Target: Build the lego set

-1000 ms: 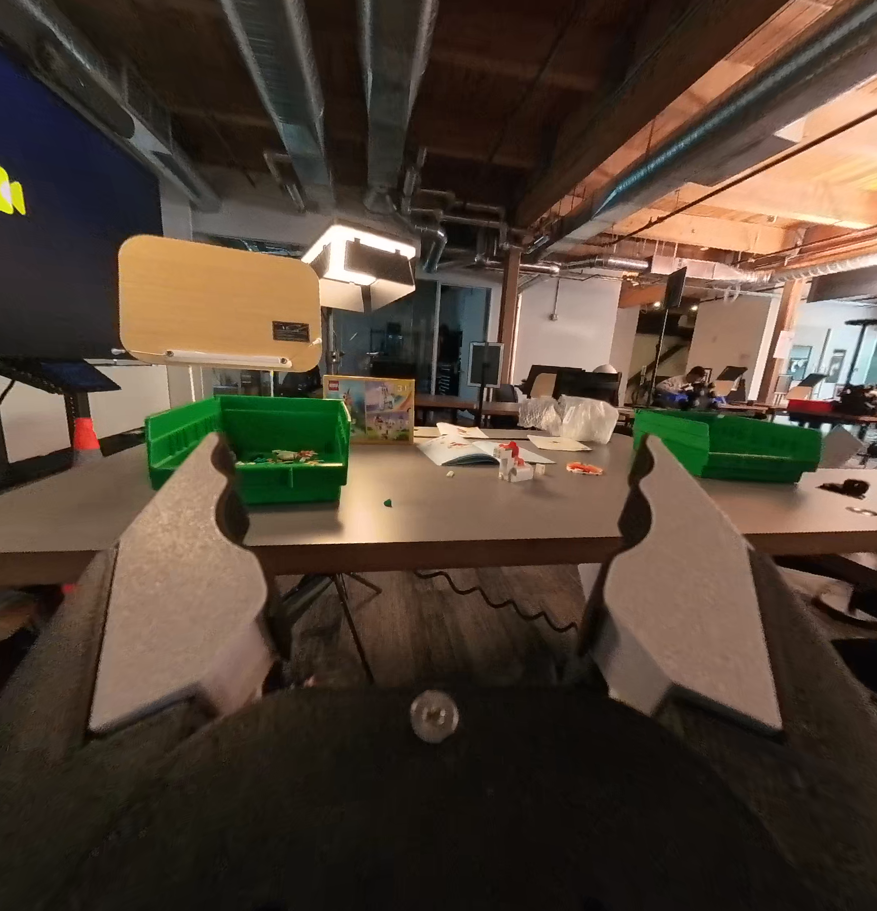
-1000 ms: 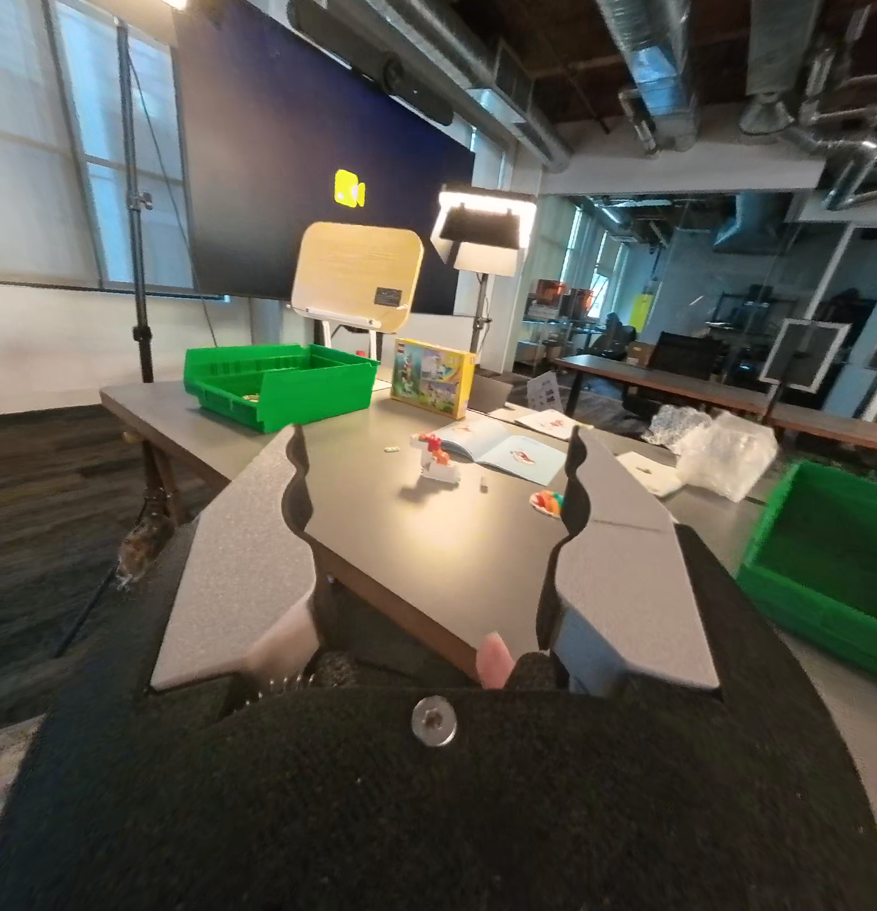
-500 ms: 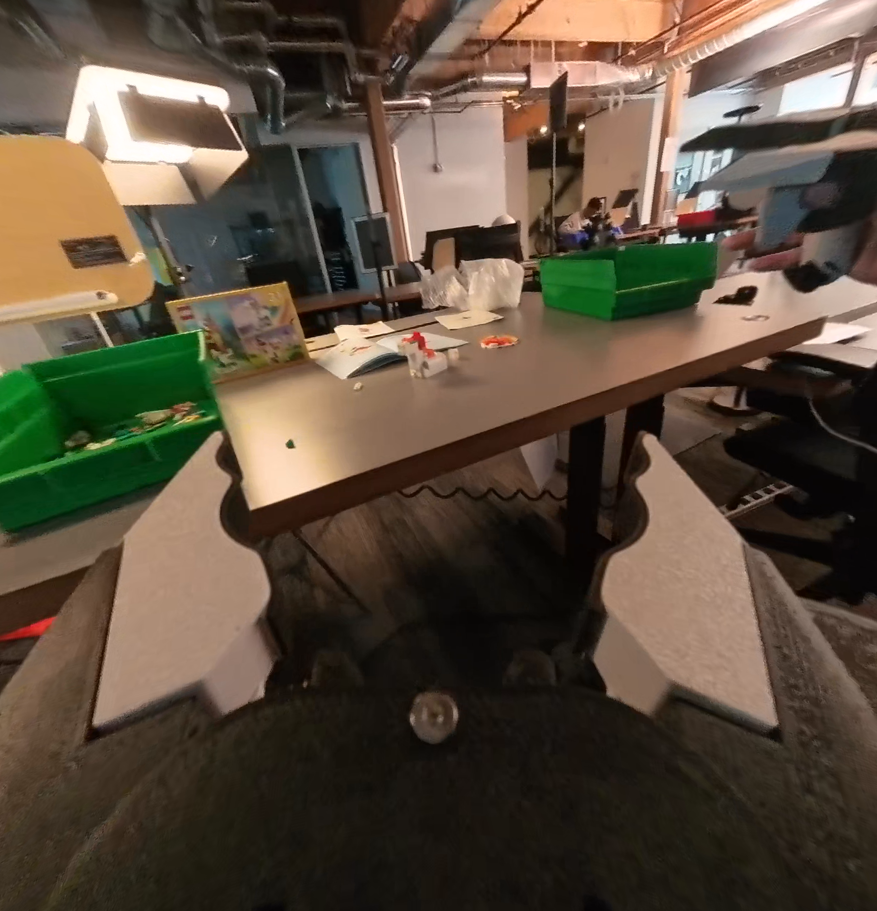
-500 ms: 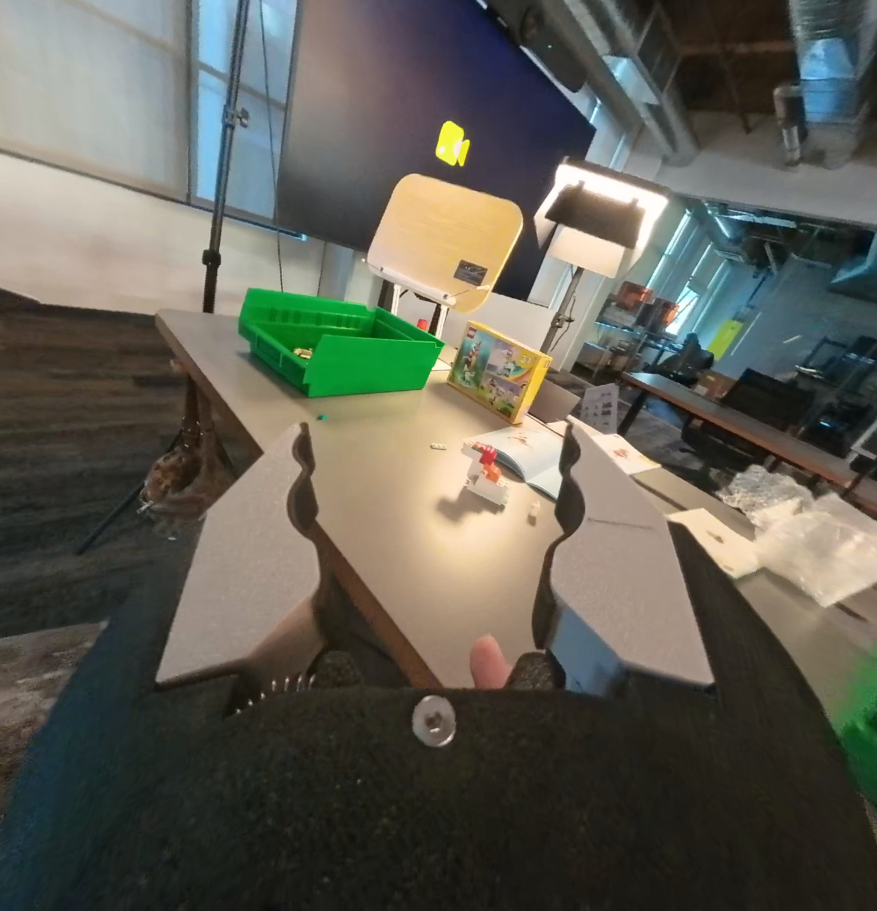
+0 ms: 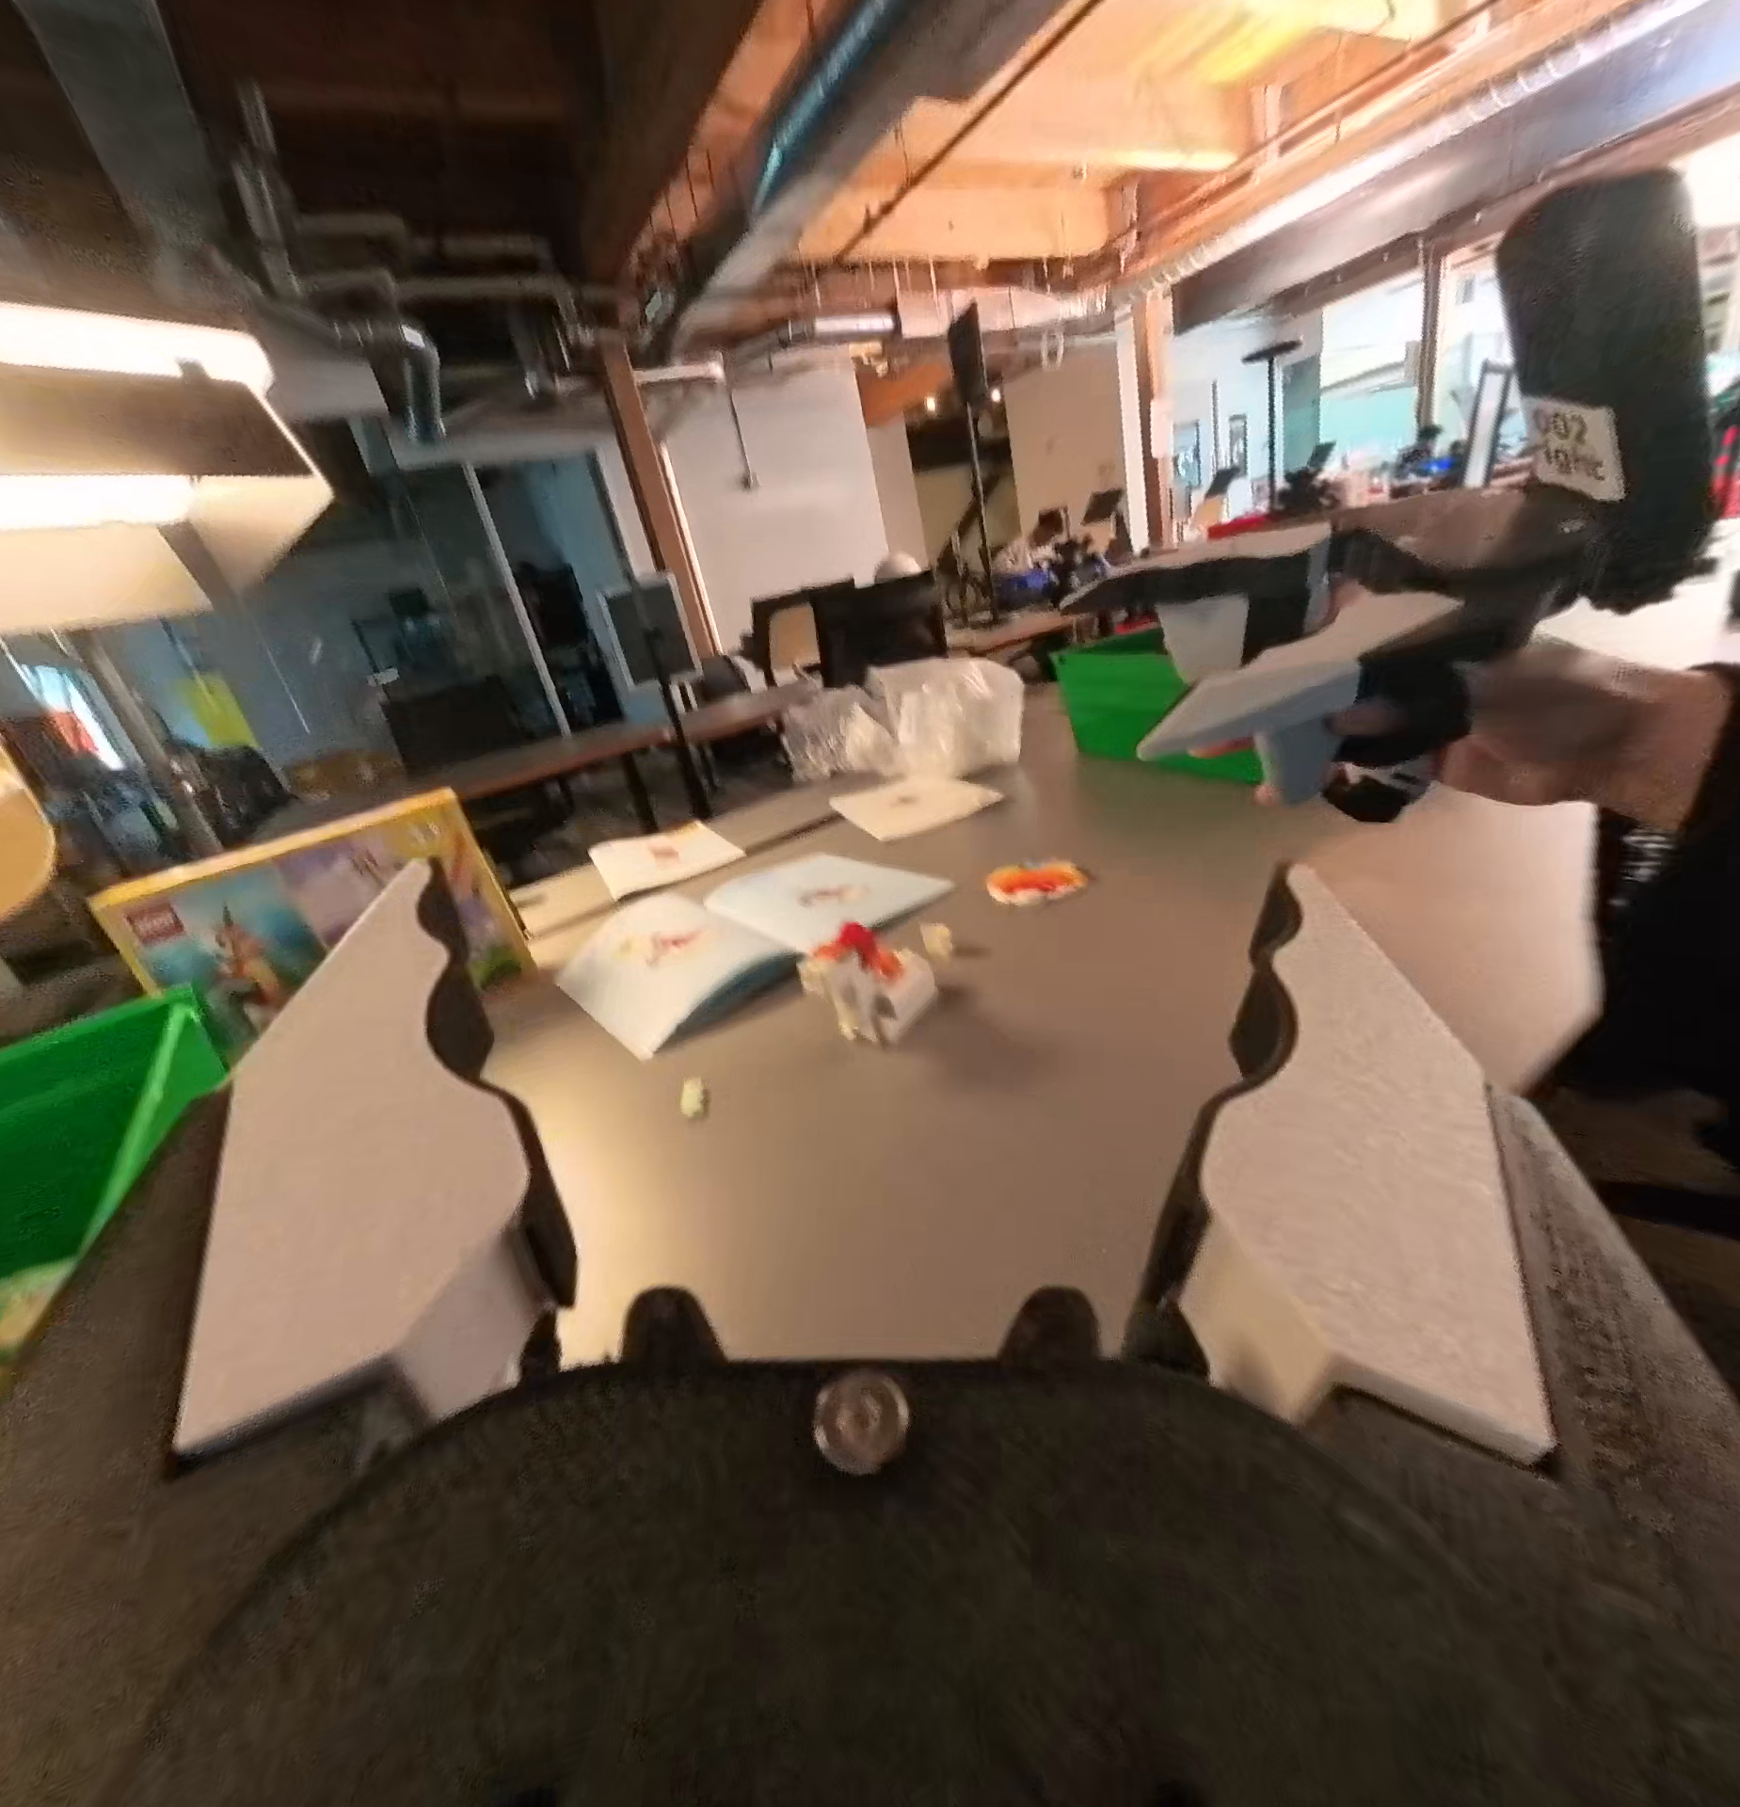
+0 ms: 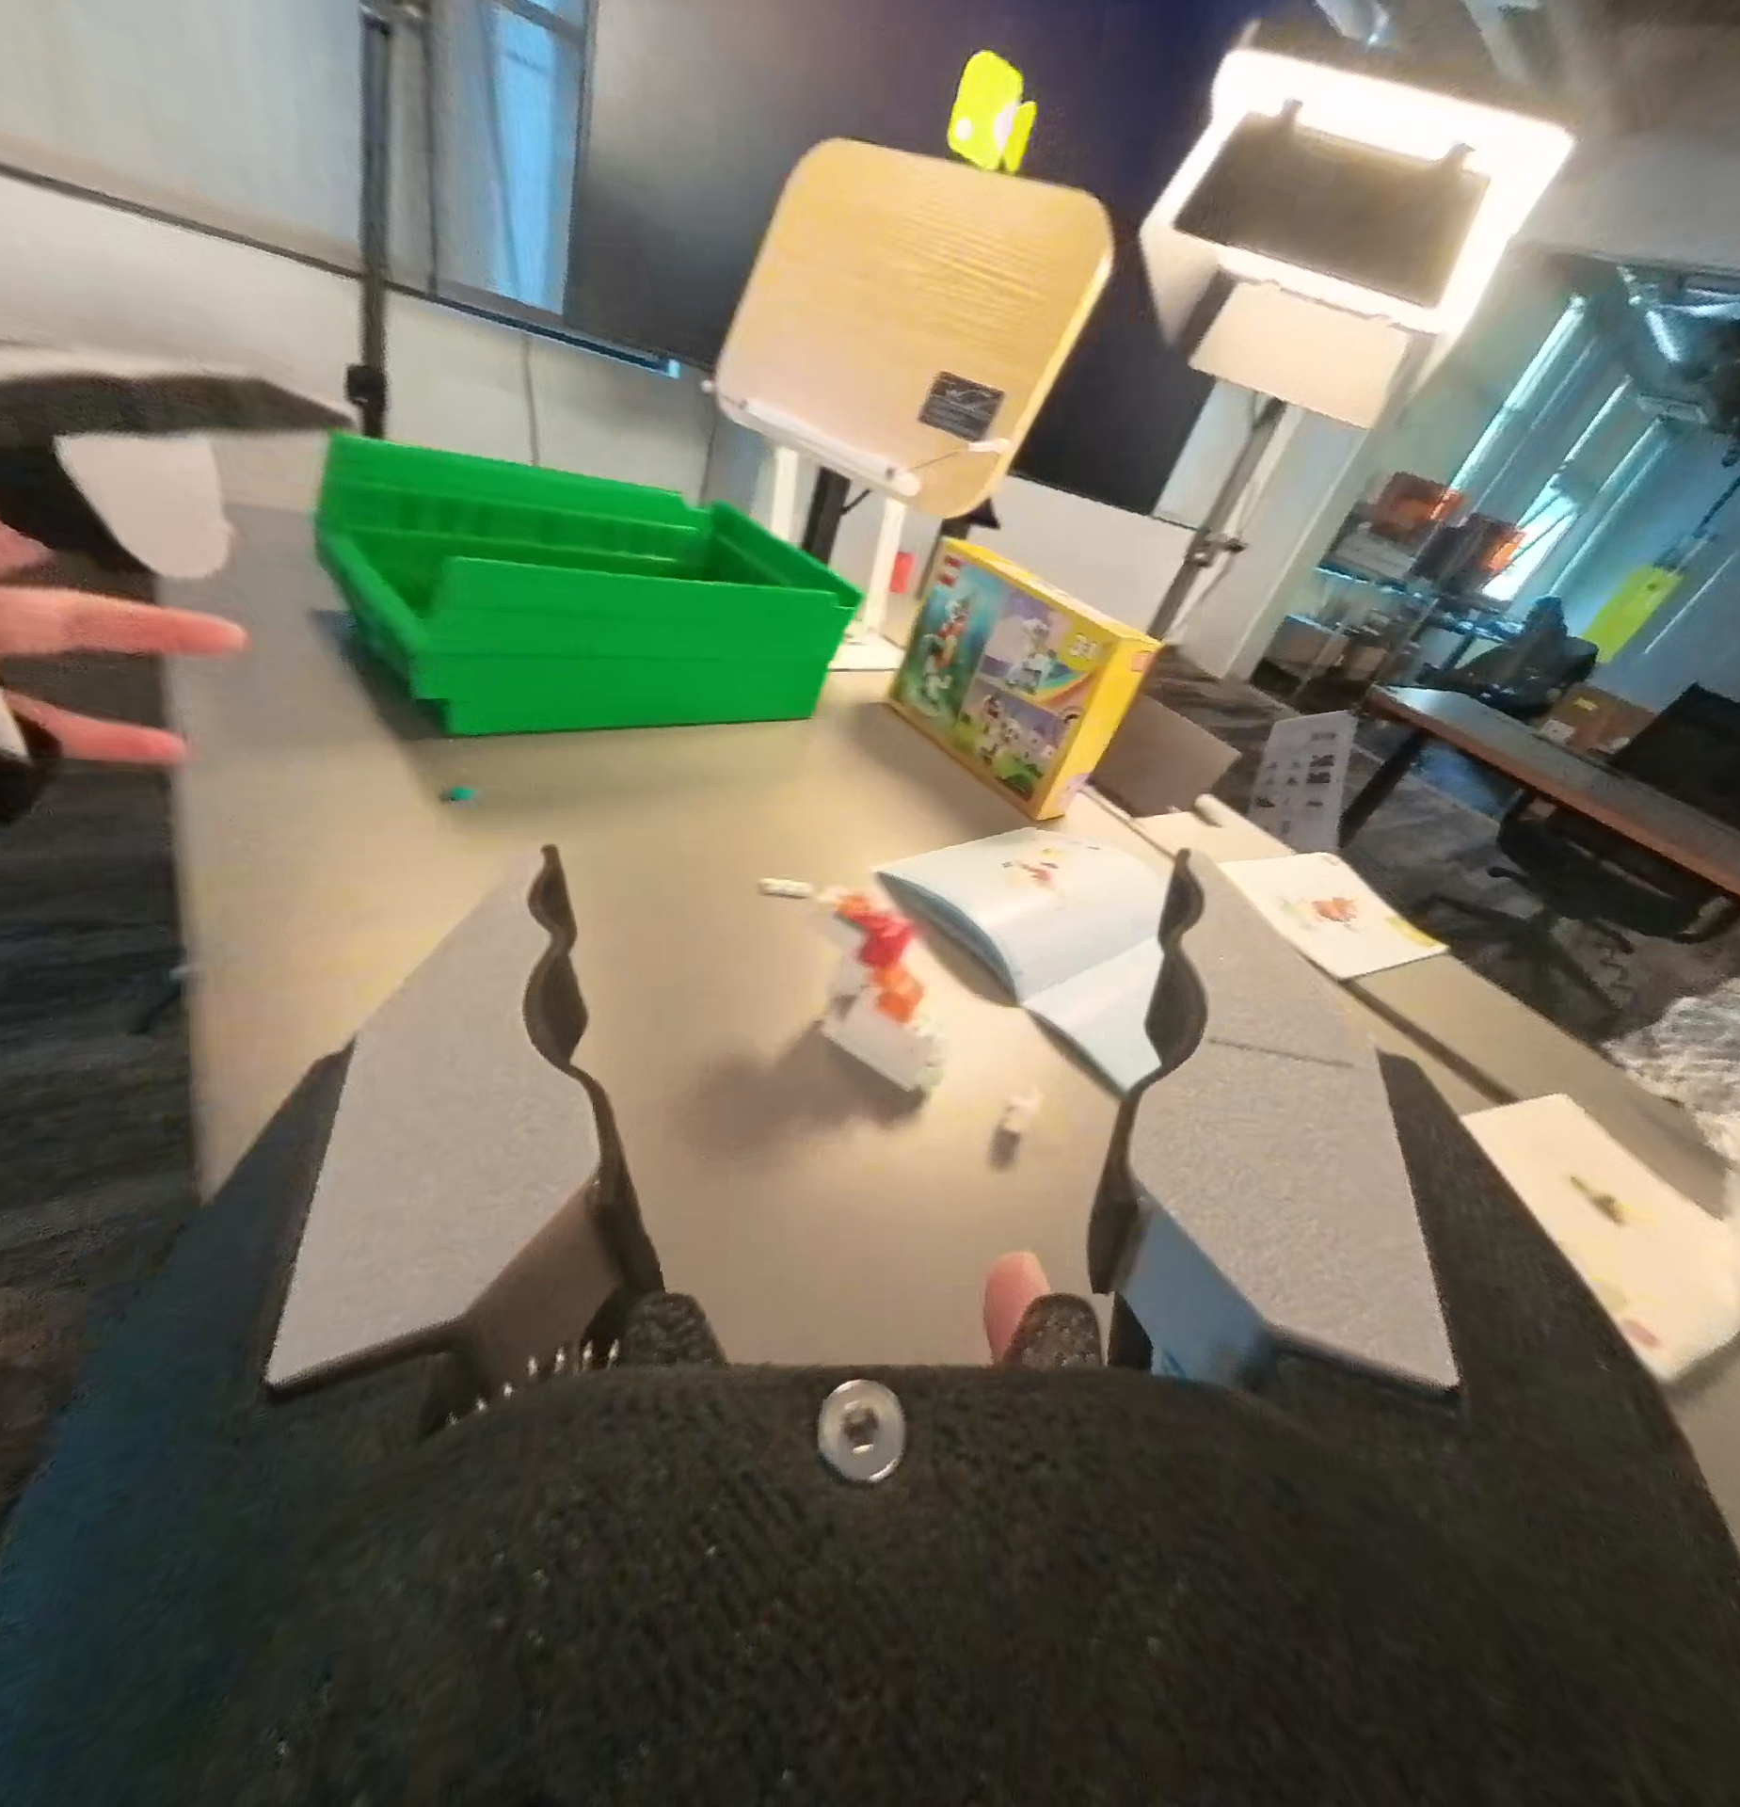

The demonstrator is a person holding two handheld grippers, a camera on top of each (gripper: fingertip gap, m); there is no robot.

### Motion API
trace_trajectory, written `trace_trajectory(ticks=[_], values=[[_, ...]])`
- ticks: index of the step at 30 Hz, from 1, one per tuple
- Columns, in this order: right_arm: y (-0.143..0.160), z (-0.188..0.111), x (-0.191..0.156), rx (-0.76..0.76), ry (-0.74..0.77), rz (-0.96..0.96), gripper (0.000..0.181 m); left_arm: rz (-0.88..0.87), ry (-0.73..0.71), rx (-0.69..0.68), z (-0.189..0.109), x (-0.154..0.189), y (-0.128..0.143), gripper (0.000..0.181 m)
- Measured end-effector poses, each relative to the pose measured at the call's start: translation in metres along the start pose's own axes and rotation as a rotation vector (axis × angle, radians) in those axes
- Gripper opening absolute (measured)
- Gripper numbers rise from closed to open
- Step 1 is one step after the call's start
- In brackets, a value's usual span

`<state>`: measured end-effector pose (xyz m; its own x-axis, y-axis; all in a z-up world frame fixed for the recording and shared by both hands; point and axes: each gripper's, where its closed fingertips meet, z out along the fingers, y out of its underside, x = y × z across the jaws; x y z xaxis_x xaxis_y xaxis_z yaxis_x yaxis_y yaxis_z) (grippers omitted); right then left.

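Both jaws gape wide (nothing held) above the part-built lego model (image 6: 880, 997) on the table (image 6: 377, 880).

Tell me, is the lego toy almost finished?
Not yet. A small white and red model is partly built on the table, beside the open instruction booklet. Both grippers, left and right, are open and hold nothing. Loose pieces on the table and more in the green bin are left to add.

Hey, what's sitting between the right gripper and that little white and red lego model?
Only bare grey table: the right wrist view shows the open right gripper clear of the white and red lego model.
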<state>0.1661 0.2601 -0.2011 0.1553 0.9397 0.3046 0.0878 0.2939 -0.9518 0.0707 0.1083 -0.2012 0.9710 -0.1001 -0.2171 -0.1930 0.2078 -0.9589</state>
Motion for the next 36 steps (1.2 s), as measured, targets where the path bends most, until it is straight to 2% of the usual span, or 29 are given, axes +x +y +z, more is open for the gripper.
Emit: trace_trajectory(ticks=[3,6,10,14,18,22,25,28,31,36], values=[[0.019,0.02,0.047,0.001,0.052,-0.039,0.118,0.111,-0.002,0.007,0.04,-0.025,0.007,0.152],[0.035,0.042,0.077,0.025,0.066,-0.06,0.117,0.154,0.007,0.009,0.083,-0.045,0.018,0.153],[0.048,0.069,0.093,0.069,0.048,-0.055,0.109,-0.026,0.068,0.061,0.126,-0.062,0.023,0.15],[0.051,0.09,0.103,0.155,0.06,0.012,0.107,-0.035,-0.056,0.149,0.153,-0.109,0.015,0.145],[0.054,0.101,0.111,0.226,0.103,-0.008,0.102,-0.047,-0.07,0.185,0.177,-0.128,0.022,0.138],[0.058,0.095,0.105,0.251,0.126,-0.126,0.094,-0.137,-0.079,0.224,0.182,-0.136,0.047,0.132],[0.055,0.089,0.096,0.273,0.11,-0.144,0.087,-0.074,-0.079,0.187,0.175,-0.131,0.058,0.122],[0.058,0.091,0.092,0.256,0.102,-0.126,0.085,-0.11,-0.047,0.128,0.176,-0.119,0.079,0.118],[0.067,0.089,0.096,0.218,0.104,-0.092,0.082,-0.12,-0.023,0.095,0.176,-0.114,0.086,0.116],[0.071,0.087,0.1,0.221,0.083,0.078,0.08,-0.136,0.006,0.08,0.177,-0.11,0.089,0.115]])
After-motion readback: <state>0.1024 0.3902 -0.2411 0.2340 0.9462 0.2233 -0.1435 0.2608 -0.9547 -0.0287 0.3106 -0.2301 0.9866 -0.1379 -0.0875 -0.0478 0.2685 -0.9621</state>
